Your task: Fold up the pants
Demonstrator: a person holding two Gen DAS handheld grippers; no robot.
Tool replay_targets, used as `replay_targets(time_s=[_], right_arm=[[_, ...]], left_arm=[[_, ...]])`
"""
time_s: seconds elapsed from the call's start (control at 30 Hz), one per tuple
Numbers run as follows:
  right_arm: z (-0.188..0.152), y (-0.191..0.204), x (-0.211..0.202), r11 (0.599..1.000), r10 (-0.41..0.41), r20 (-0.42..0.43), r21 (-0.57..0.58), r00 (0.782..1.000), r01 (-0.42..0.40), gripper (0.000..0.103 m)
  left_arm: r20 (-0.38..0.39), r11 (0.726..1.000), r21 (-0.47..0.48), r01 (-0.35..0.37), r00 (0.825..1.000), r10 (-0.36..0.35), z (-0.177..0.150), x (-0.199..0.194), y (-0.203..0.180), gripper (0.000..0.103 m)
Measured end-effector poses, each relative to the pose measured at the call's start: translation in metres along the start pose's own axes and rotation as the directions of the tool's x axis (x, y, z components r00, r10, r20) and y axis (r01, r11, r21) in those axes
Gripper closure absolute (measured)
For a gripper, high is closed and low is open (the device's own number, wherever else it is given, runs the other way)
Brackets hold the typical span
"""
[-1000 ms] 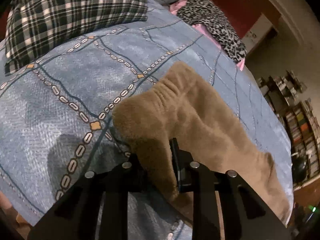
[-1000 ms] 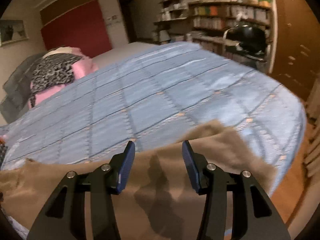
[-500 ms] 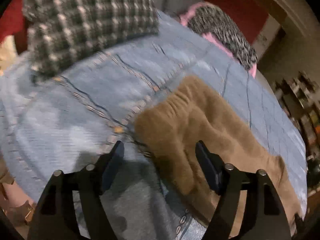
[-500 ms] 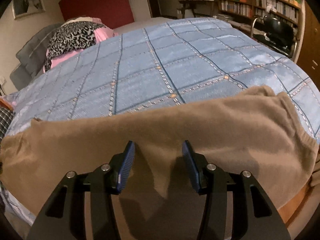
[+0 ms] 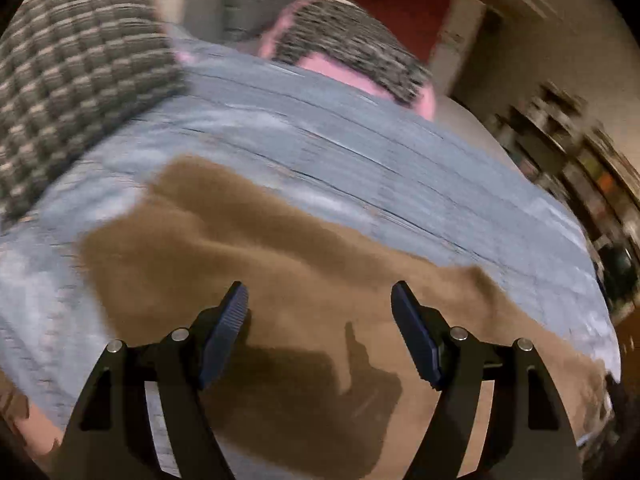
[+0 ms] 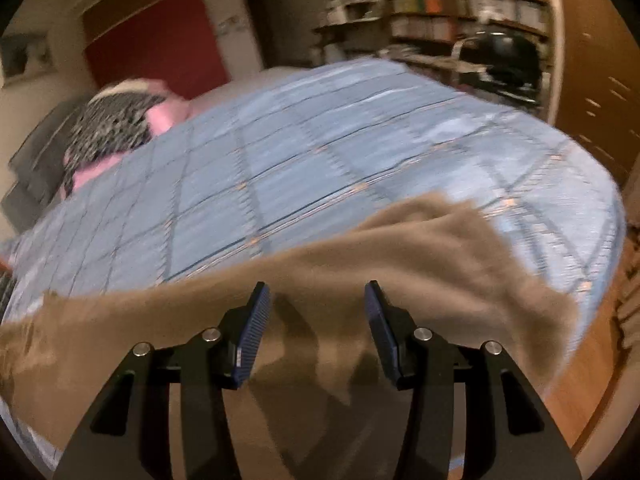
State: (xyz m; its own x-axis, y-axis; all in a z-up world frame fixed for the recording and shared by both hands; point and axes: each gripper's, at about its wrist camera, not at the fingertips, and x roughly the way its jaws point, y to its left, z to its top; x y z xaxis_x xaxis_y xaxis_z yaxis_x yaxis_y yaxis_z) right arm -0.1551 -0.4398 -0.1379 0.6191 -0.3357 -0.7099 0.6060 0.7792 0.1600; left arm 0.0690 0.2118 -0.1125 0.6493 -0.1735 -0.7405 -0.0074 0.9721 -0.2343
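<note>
Left wrist view: the left gripper (image 5: 319, 320) hangs with its jaws wide apart and nothing between them, over the pants (image 5: 280, 280). These lie stretched along the near edge of the bed (image 5: 360, 140), one end towards the plaid pillow (image 5: 72, 92) at the bed's left corner. To fold well, I would bring this gripper down on that end's near corner and pinch all the layers at once, not just the top one. The view is smeared, so seams are hard to read.

Right wrist view: the right gripper (image 6: 316, 320) stands about half open and empty above the pants (image 6: 420, 260). Their other end lies rumpled near the bed's (image 6: 320, 140) right corner, by the edge. That end wants smoothing flat before any fold. Then both ends should be gripped level and carried over together, so the edges meet squarely.
</note>
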Motion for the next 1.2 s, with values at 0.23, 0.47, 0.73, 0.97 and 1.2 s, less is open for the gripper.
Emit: replay_targets(time_s=[0.23,0.47,0.73,0.97,1.2], right_arm=[[0.043,-0.069,0.007,0.994,-0.035,0.019,0.102,0.999,0.033,0.053],[0.069,-0.093,0.055,0.988,0.085,-0.089,0.138,0.992,-0.072,0.053],[0.068,-0.085,0.097,0.988,0.12,-0.211,0.119,0.97,-0.097,0.08],[0.063,-0.095,0.094,0.988,0.093,-0.166,0.141,0.982,-0.07,0.082],[0.065,-0.119,0.066,0.964,0.157,-0.081,0.231,0.984,-0.134,0.046]], left_arm=[[-0.11,0.98,0.139,0.14,0.986,-0.125,-0.029,0.041,-0.106,0.028],[-0.173,0.959,0.187,0.212,0.968,-0.18,-0.049,0.059,-0.164,0.028],[-0.23,0.952,0.209,0.224,0.957,-0.175,-0.05,0.096,-0.197,0.027],[-0.213,0.982,0.139,0.128,0.972,-0.097,-0.053,0.137,-0.177,0.027],[-0.185,0.979,0.165,0.121,0.979,-0.09,-0.055,0.136,-0.178,0.027]])
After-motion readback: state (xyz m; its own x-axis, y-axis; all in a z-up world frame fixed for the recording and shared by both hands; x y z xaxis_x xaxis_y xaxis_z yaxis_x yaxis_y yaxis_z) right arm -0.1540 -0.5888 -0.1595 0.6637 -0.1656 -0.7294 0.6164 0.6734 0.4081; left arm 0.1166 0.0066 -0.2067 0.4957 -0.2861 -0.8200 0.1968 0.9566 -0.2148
